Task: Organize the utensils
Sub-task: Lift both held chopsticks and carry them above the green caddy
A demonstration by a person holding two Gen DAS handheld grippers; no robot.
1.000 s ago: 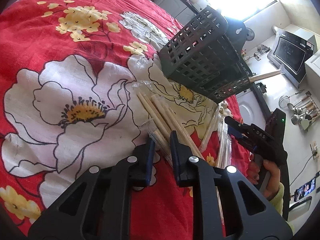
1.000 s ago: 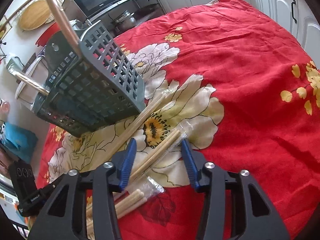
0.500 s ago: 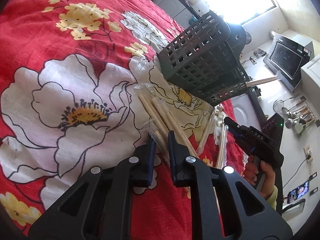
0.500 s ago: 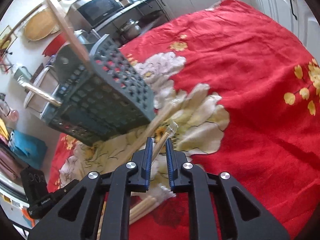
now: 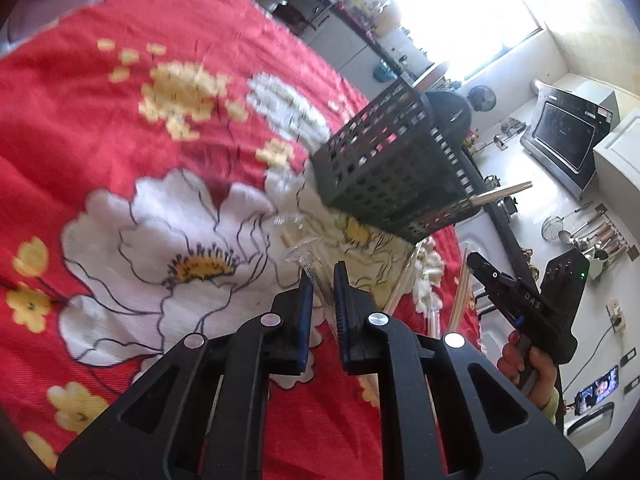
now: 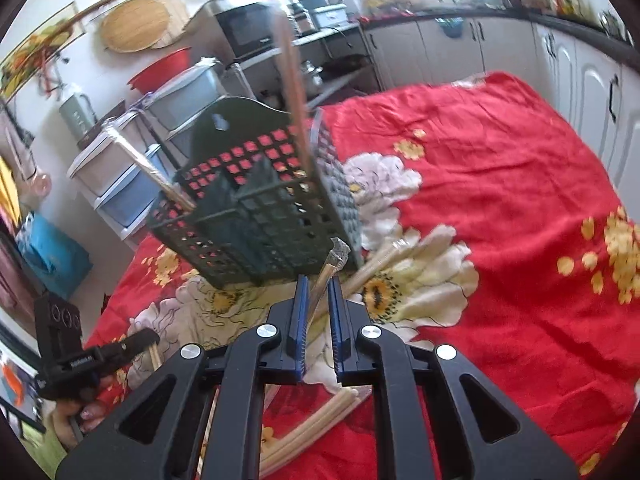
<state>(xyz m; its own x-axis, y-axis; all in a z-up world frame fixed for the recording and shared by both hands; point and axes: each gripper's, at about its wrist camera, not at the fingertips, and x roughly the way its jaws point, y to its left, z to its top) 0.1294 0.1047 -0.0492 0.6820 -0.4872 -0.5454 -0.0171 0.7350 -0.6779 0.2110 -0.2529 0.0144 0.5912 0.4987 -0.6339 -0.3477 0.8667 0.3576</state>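
A dark slotted utensil basket (image 5: 384, 172) (image 6: 260, 216) stands tilted on the red flowered cloth (image 5: 120, 120), with two long sticks (image 6: 294, 76) poking out of it. My left gripper (image 5: 320, 280) is shut on a plastic-wrapped chopstick pack (image 5: 310, 270), lifted just in front of the basket. My right gripper (image 6: 318, 282) has its jaws closing on another wrapped chopstick pack (image 6: 330, 266), which sticks up toward the basket wall. Each gripper also shows in the other's view: the right gripper (image 5: 474, 260) and the left gripper (image 6: 154, 336), each with a hand behind it.
Loose chopsticks (image 6: 384, 264) lie on the cloth beside the basket, and more chopsticks (image 6: 320, 420) lie under my right gripper. Plastic storage drawers (image 6: 128, 176) and a microwave (image 5: 560, 136) stand past the table edge. White cabinets (image 6: 580, 92) line the far right.
The right jaws went from wide open around a wrapped pack to closed on it and lifted it. The left gripper narrowed on its pack and rose, nearer the basket.
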